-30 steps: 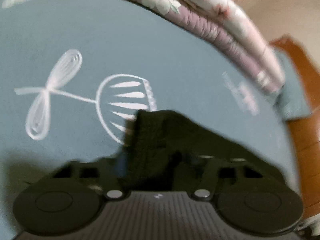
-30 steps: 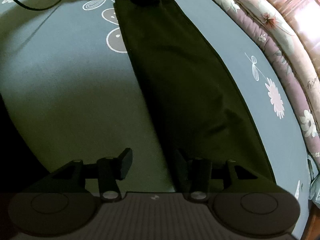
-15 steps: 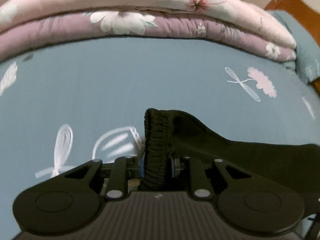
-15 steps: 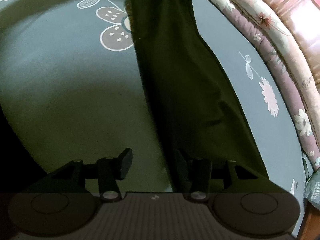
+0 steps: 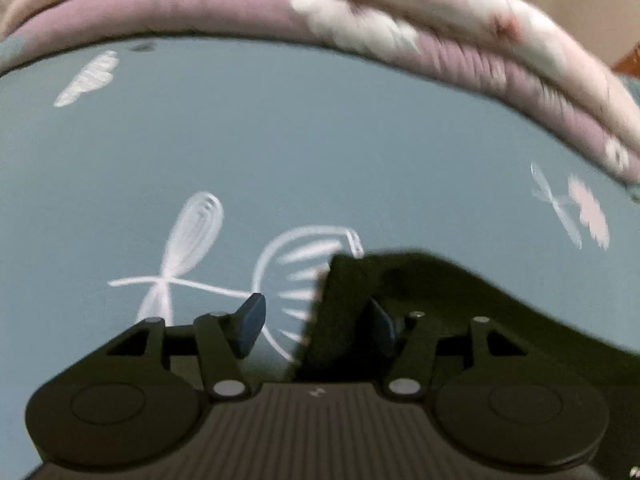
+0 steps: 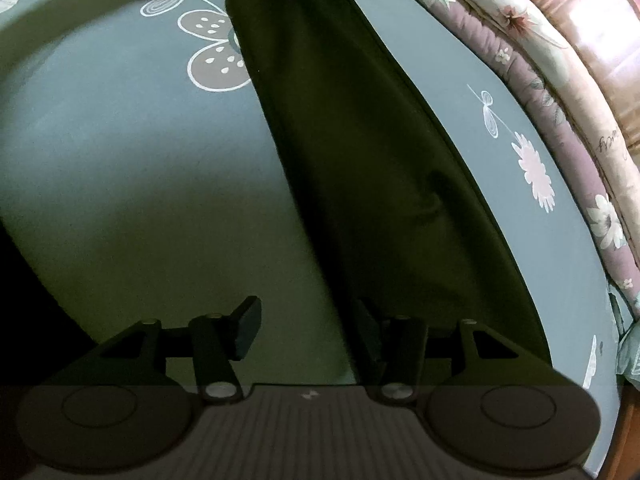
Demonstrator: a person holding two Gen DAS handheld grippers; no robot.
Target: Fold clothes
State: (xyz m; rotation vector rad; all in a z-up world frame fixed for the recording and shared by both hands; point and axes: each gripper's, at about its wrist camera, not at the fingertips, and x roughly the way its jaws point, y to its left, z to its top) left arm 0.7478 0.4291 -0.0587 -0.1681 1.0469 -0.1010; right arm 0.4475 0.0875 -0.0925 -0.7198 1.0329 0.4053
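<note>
long dark olive-black fabric garment (image 6: 372, 152) lies flat lengthwise on grey-blue flower-print bed sheet (image 6: 120, 152), beside rolled pink and mauve floral quilt (image 5: 248, 12)

left gripper (image 5: 316, 322): jaws opening, gathered end of garment between them, not clamped

right gripper (image 6: 306, 330): jaws apart and opening slightly, nothing pinched; one finger overlaps garment's near edge

judgement: release after laying flat. lift left gripper straight clear so cloth not dragged; check edges straight before next fold

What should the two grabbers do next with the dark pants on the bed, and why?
Probably lift the left gripper clear: its jaws are opening, and the pants' end still lies between them, pressed by no pad. The pants lie long and flat on the blue sheet.
</note>
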